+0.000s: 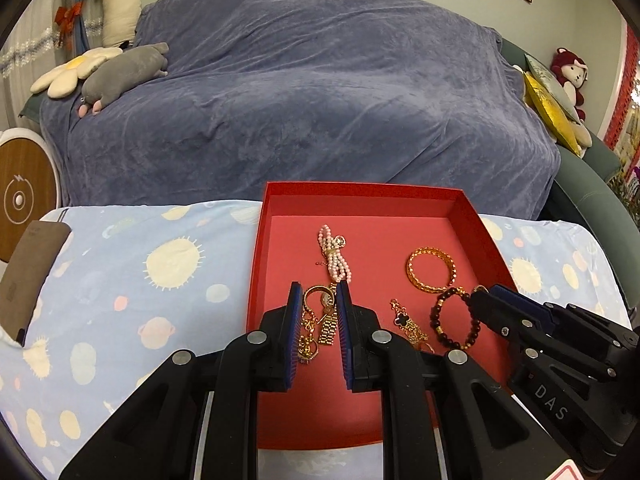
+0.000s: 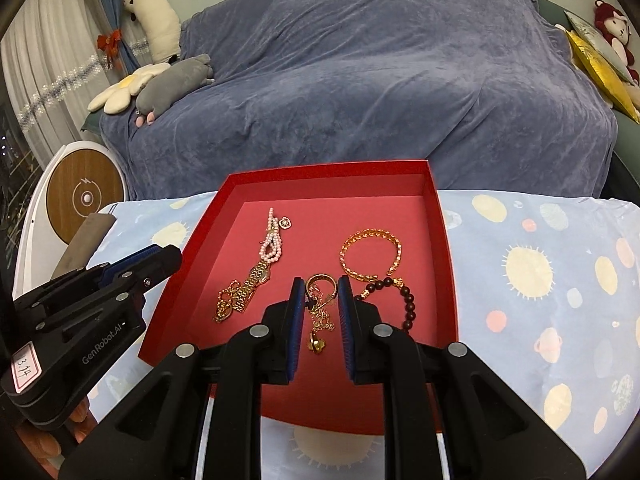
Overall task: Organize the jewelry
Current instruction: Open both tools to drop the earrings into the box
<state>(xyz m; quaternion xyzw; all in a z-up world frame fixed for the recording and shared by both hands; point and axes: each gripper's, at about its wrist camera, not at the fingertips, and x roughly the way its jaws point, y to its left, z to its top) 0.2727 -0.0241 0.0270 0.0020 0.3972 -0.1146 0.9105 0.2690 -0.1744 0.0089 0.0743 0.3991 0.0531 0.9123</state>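
Black fingers with blue pads fill the bottom of both wrist views: the left gripper [image 1: 318, 286] and the right gripper [image 2: 320, 280] each stand with a narrow gap between the pads and nothing clamped in it, so both are released. Their bodies hide the near rim of the red tray [image 1: 360, 192], which sits on the bench [image 1: 140, 280] under a pale blue cloth printed with suns and planets. All the jewelry lies inside the tray. A pink pearl bracelet [image 1: 334, 256] is toward 12 o'clock and a gold bangle [image 1: 432, 270] toward 2 o'clock. A dark bead bracelet [image 1: 452, 320] at 3 o'clock has its right side covered by the right gripper's tip. A chain with a black clover [image 1: 404, 322] lies near the middle. A gold watch [image 2: 252, 284] at 9 o'clock is tangled with a gold chain; where one ends and the other begins is hard to make out, and in the left view the fingers cut across them. A gold ring-shaped piece [image 2: 320, 282] shows only through the right gripper's gap. A brown flat object [image 1: 32, 264] at the bench's 9 o'clock edge is cut off and cannot be identified. A sofa [image 1: 300, 100] under a blue cover stands behind
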